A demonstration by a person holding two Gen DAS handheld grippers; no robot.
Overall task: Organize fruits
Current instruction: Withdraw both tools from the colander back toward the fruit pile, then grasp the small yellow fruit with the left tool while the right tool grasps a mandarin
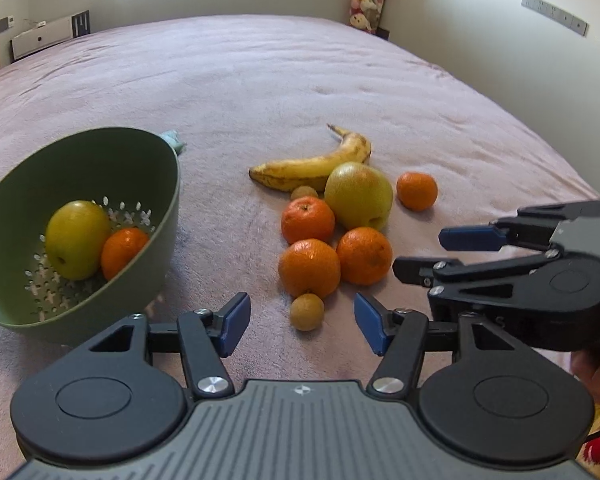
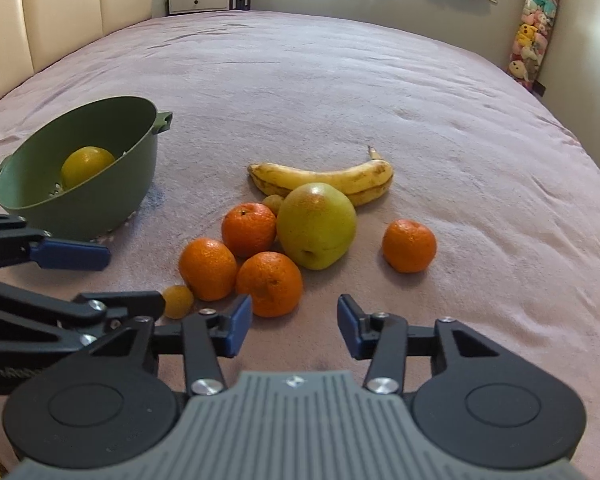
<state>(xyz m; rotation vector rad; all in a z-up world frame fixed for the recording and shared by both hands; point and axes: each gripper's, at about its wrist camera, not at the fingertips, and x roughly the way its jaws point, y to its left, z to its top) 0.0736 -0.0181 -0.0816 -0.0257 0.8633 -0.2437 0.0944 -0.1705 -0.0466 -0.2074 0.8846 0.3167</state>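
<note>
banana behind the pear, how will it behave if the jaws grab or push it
The banana is long and curved, so a push would probably pivot it rather than roll it. Brown speckling suggests ripeness, so it is likely soft and bruises under a tight squeeze. It appears to touch the pear, so moving it may nudge that.

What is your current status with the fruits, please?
Left gripper and right gripper open, empty. Green colander holds one apple, one orange. Banana and the others on bed. Nothing blocking.

Colander (image 1: 162, 184) left on bed (image 1: 260, 80), apple (image 1: 77, 239) inside, banana (image 1: 316, 164) behind fruit pile at right
</note>
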